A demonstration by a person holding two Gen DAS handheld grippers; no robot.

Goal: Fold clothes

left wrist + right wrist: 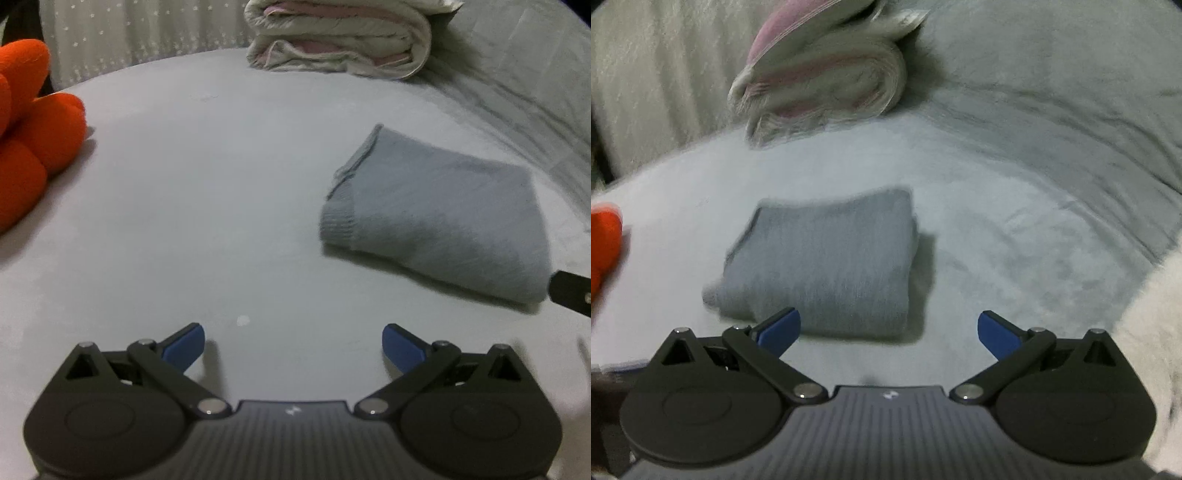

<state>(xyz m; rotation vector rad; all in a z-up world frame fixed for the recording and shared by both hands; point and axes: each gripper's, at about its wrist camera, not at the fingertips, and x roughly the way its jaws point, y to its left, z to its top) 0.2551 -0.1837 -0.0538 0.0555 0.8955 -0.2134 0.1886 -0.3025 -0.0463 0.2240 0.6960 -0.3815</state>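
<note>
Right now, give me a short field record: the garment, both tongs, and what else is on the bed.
garment: grey sweater, folded into a compact block, lying flat on the bed sheet
left tongs: open, empty, short of the sweater
right tongs: open, nothing gripped, just before the sweater's near edge
other items: folded quilt at the far side; orange plush toy at left

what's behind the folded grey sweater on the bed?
Behind the grey sweater: bare bed sheet, then a folded white-and-pink quilt farther back. Whatever is behind the quilt is hidden.
</note>
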